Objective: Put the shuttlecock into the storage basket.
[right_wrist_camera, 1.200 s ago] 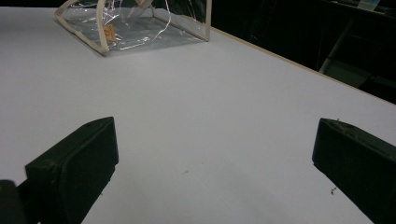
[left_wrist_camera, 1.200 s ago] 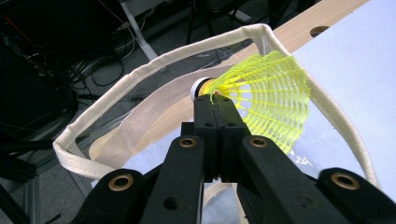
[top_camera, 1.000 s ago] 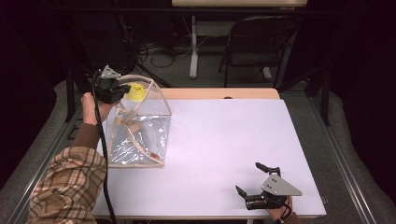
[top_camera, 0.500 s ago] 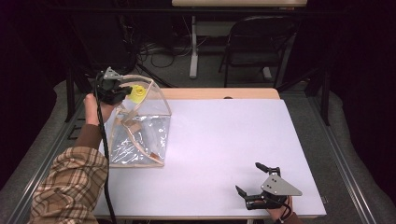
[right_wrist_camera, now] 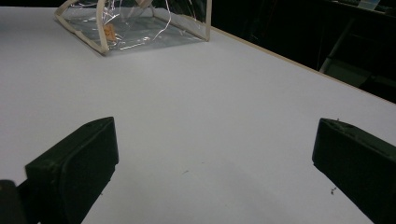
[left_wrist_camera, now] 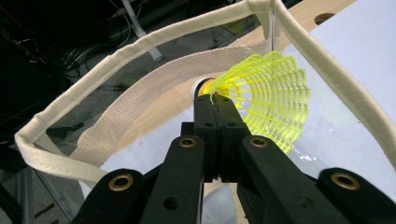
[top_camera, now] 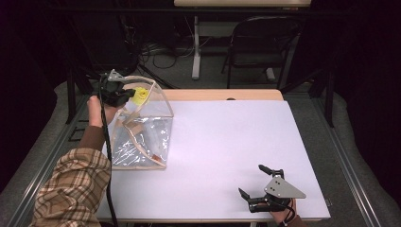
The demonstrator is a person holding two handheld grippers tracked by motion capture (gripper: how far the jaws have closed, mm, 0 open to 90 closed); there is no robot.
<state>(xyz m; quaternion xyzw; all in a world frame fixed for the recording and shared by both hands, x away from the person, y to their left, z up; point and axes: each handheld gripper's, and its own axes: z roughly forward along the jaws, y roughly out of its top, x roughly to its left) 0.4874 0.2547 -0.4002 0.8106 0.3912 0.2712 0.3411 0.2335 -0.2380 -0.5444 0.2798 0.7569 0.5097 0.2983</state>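
A clear plastic bag (top_camera: 142,137) with cream fabric trim stands at the left of the white table (top_camera: 227,142). My left gripper (top_camera: 126,94) is over the bag's open top, shut on a yellow shuttlecock (top_camera: 140,94). In the left gripper view the jaws pinch the rim of the shuttlecock's yellow net skirt (left_wrist_camera: 271,100), inside the loop of the bag's trim (left_wrist_camera: 112,56). My right gripper (top_camera: 257,182) rests open near the table's front right edge, nothing between its fingers (right_wrist_camera: 74,158). The bag (right_wrist_camera: 135,23) lies far off in the right gripper view.
A small brown item (top_camera: 137,128) shows inside the bag. A wooden strip (top_camera: 222,94) runs along the table's far edge. Beyond it stand a folding chair (top_camera: 265,42) and cables on the floor. A plaid sleeve (top_camera: 71,189) enters at the lower left.
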